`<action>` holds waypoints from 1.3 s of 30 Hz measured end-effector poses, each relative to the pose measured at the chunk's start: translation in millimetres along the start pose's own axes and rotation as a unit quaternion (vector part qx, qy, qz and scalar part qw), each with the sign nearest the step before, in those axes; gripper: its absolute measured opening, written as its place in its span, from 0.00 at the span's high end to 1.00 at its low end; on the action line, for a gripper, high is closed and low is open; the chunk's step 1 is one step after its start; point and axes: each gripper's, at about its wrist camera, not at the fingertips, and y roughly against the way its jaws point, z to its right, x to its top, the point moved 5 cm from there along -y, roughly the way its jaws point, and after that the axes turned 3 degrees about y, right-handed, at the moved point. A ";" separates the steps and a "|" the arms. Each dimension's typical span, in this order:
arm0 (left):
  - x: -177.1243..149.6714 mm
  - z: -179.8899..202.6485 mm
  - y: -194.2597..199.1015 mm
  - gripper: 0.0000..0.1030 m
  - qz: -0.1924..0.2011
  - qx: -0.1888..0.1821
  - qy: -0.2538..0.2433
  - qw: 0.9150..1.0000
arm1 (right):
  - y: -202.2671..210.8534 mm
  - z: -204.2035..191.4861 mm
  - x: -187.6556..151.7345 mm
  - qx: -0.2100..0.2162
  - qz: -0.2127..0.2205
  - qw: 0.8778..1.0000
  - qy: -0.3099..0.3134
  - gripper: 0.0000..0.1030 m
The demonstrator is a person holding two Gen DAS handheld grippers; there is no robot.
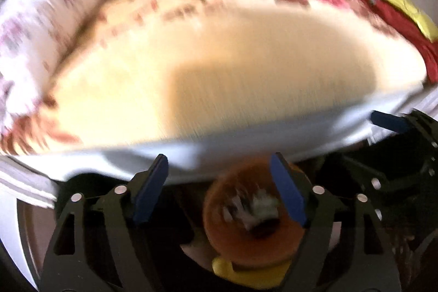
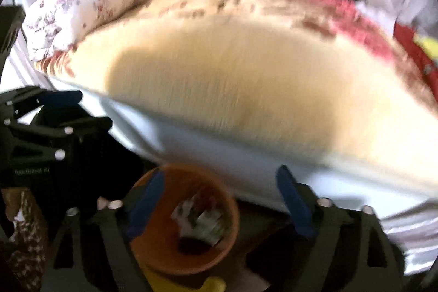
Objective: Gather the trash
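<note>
An orange bin (image 2: 189,220) sits on the floor beside the bed (image 2: 246,89), holding blurred, seemingly crumpled pale trash (image 2: 199,220). Left gripper (image 1: 219,190) and right gripper (image 2: 221,204) hang spread wide, empty.

Both fisheye views motion-blurred, brightly sunlit, with dark corners.

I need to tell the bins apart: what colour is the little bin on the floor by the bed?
Orange bin, seen best from the right wrist.
</note>
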 end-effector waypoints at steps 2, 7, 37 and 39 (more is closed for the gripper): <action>16.1 -7.5 8.4 0.20 0.032 0.013 0.005 0.999 | 8.5 6.0 19.4 -0.023 0.027 0.999 0.010 0.05; 58.8 -17.1 28.8 0.14 0.099 0.043 0.024 0.994 | 19.6 29.4 61.9 -0.075 0.066 0.995 0.013 0.05; 153.8 -29.4 30.0 0.11 0.187 0.073 0.058 0.978 | -0.9 80.3 155.5 -0.108 0.174 0.978 -0.044 0.05; 156.8 -28.8 28.2 0.11 0.189 0.077 0.056 0.977 | -2.1 86.1 157.2 -0.113 0.176 0.977 -0.048 0.05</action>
